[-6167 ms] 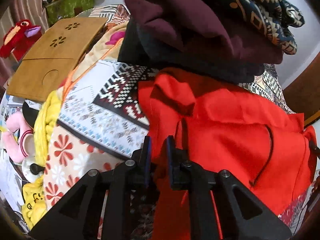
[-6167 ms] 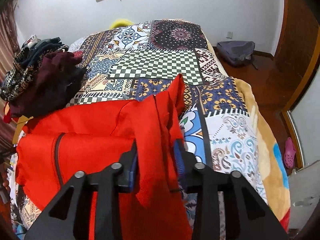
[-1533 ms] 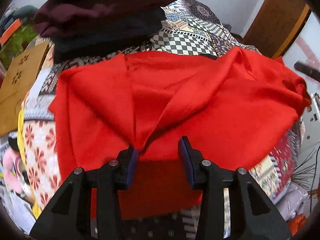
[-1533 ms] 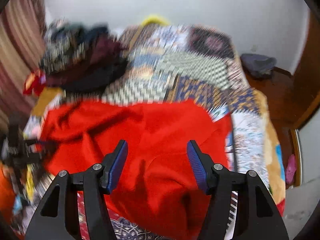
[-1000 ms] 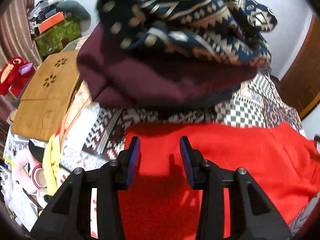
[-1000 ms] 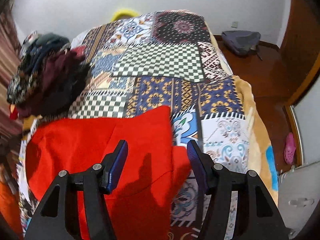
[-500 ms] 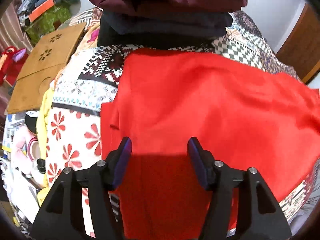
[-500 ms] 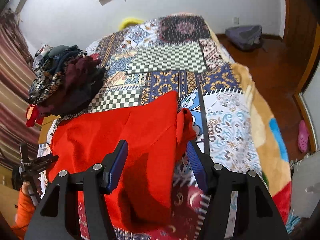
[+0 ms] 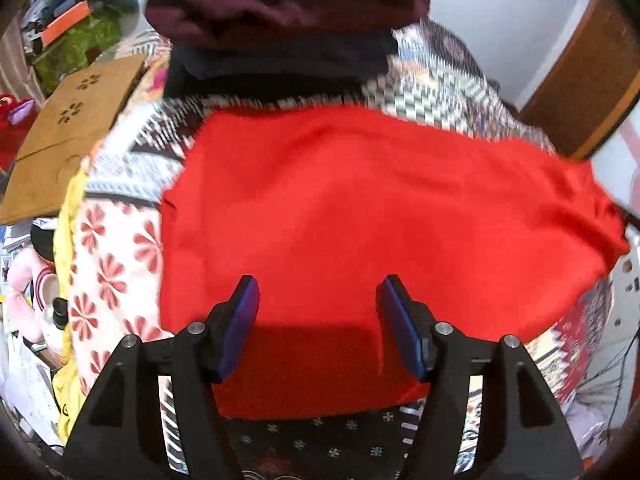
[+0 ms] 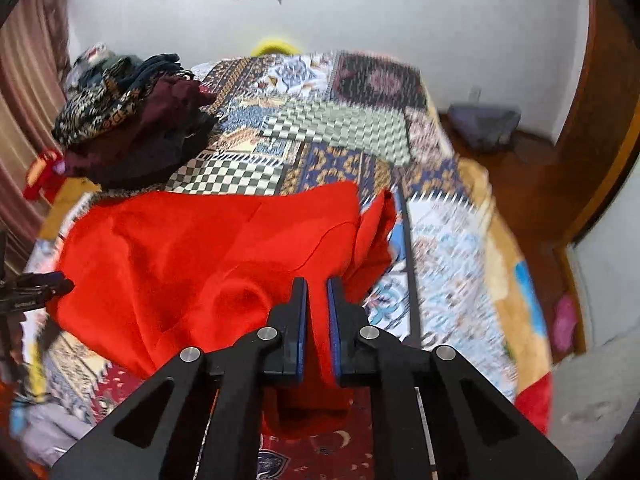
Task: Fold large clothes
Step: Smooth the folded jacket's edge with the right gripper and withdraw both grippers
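Note:
A large red garment (image 9: 360, 208) lies spread across the patchwork bedspread (image 10: 360, 128). My left gripper (image 9: 318, 316) is open and empty, hovering over the garment's near left part. In the right wrist view the red garment (image 10: 192, 248) is bunched at its right side, and my right gripper (image 10: 317, 312) is shut on a fold of it near the garment's right edge. The left gripper (image 10: 44, 282) shows at the far left edge of that view.
A stack of folded clothes, maroon and patterned, (image 9: 288, 12) sits at the far left of the bed, also in the right wrist view (image 10: 132, 120). A brown board (image 9: 72, 136) and toys lie left of the bed. A bag (image 10: 484, 124) lies on the wooden floor to the right.
My right gripper has closed on a fold of the red garment; half a second ago it was open. My left gripper stays open and has opened a little wider over the garment.

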`<state>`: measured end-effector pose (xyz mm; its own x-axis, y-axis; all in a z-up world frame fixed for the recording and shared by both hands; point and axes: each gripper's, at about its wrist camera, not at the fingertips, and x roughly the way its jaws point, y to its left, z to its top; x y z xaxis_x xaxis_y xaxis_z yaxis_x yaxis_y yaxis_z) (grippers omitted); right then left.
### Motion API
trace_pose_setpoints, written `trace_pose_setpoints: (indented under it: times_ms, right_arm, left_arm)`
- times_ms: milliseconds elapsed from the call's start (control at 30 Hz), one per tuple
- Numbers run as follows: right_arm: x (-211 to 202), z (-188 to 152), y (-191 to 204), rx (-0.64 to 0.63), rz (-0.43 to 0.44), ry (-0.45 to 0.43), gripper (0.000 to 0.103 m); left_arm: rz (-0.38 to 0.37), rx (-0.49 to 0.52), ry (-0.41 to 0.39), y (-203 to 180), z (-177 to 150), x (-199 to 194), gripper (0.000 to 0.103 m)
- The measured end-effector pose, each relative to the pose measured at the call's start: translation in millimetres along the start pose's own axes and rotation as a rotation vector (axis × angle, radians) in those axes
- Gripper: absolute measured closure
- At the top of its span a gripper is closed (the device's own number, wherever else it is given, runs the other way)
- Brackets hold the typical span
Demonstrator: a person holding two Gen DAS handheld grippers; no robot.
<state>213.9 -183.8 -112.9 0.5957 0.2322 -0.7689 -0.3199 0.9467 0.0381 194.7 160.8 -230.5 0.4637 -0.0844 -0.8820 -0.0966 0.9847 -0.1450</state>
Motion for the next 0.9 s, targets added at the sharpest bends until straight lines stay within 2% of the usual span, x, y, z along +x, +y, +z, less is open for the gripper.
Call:
trace_pose_setpoints:
  times_ms: [67,167,300,400,467,533,600,633,667,767,833,900]
  right_arm:
    - [0,1,-3,-0.024,-0.030,0.011,0.095]
    - [13,-8,-20,-0.008,-0.059,0.055,0.095]
    - [34,-22,-36,0.047,-0.052,0.095,0.095]
    - [32,-25,-39,0.098,-0.033,0.082,0.093]
    - [22,-24,-41,0.115,-0.013,0.065,0.090]
    - [9,-22,-37,0.106,-0.045,0.061,0.090]
    - [-13,-13,-33,0.106,-0.073,0.013,0.087]
    - [-23,-7,-31,0.110,-0.058,-0.013,0.086]
    - [-28,-2,-29,0.116,-0.037,-0.031,0.083]
    - [-43,13,-12,0.133,0.042,-0.084,0.055]
    - [-39,17,4,0.102,0.080,-0.091,0.054]
    - [-25,16,24,0.059,0.136,-0.047,0.054]
  left_arm:
    - [0.000,-0.005,0.023,0,-6,11,0.039]
    - [-0.001,-0.032,0.008,7,-10,13,0.037]
    - [0.079,0.006,-0.001,13,-19,12,0.036]
    - [0.078,0.000,-0.001,18,-27,11,0.036]
    - [0.119,-0.001,-0.004,22,-31,9,0.035]
    - [0.119,-0.008,-0.013,25,-37,8,0.035]
    - [0.116,-0.014,-0.022,28,-41,6,0.035]
    - [0.116,-0.012,-0.027,29,-43,5,0.035]
    - [0.115,-0.012,-0.029,30,-45,4,0.035]
    - [0.119,-0.016,-0.034,29,-46,3,0.035]
    - [0.126,-0.014,-0.037,27,-47,4,0.035]
    - [0.128,-0.016,-0.042,27,-47,4,0.035]
